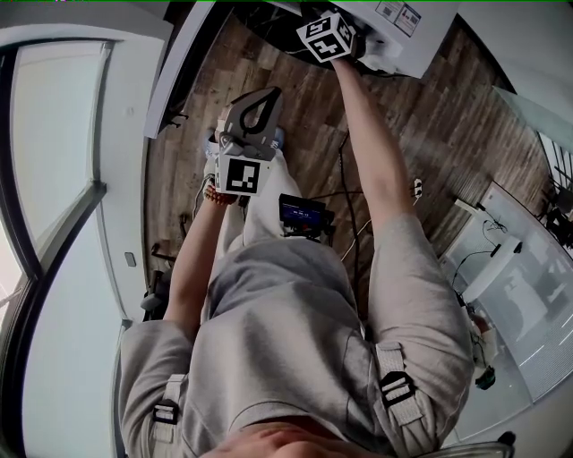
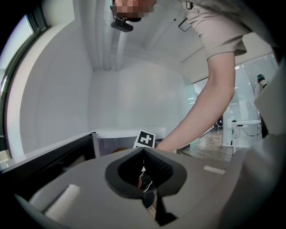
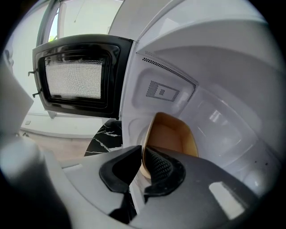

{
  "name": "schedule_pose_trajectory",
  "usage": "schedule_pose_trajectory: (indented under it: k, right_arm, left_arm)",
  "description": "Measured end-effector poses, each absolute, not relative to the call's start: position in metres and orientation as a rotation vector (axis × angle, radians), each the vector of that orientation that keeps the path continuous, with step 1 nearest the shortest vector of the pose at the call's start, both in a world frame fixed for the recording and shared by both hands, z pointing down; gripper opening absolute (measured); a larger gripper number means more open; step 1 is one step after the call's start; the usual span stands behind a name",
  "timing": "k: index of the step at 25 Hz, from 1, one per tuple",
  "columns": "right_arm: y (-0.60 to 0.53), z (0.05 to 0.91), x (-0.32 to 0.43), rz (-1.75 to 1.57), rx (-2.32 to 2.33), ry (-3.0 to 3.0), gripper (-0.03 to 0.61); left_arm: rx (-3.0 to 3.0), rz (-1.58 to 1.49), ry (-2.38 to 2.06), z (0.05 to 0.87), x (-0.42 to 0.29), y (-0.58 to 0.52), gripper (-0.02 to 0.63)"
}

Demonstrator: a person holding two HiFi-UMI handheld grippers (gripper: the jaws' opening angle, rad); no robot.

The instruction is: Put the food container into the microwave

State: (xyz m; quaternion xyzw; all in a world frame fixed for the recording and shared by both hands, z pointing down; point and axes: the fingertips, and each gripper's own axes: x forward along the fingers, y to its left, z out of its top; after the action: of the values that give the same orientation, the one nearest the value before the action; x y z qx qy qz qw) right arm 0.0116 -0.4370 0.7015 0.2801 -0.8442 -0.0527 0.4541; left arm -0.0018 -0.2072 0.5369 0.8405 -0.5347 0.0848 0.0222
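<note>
Tan paper food container (image 3: pixel 172 136) is inside the white microwave (image 3: pixel 214 80), tilted up on edge at about 4 o'clock from the middle of my right gripper view, its open side facing the camera. I cannot tell whether it touches the cavity floor. The microwave's black door with the mesh window (image 3: pixel 78 78) is swung wide open at 10 o'clock. A patch of black marble-patterned surface (image 3: pixel 105 136) shows below the door at 7 o'clock.

From the head view, the person's bare right arm (image 1: pixel 372 152) stretches up to 12 o'clock, where the microwave's white top (image 1: pixel 421 27) sits over the wood-plank floor (image 1: pixel 448 125).

My right gripper (image 3: pixel 144 154) is clamped on the container's near wall — one jaw outside, one inside.

My left gripper (image 2: pixel 143 149) hangs back at about 11 o'clock in the head view (image 1: pixel 255 112), well apart from the microwave — jaws pressed together at the tips, with nothing in them.
</note>
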Motion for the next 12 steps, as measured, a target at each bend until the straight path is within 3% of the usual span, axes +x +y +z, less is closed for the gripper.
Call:
schedule_pose_trajectory:
  k: [12]
  right_arm:
    - [-0.4386,0.6988,0.0141,-0.134,0.719,-2.077,0.049]
  left_arm:
    - [2.607,0.259,-1.67,0.5345,-0.0083,-0.2056,-0.003]
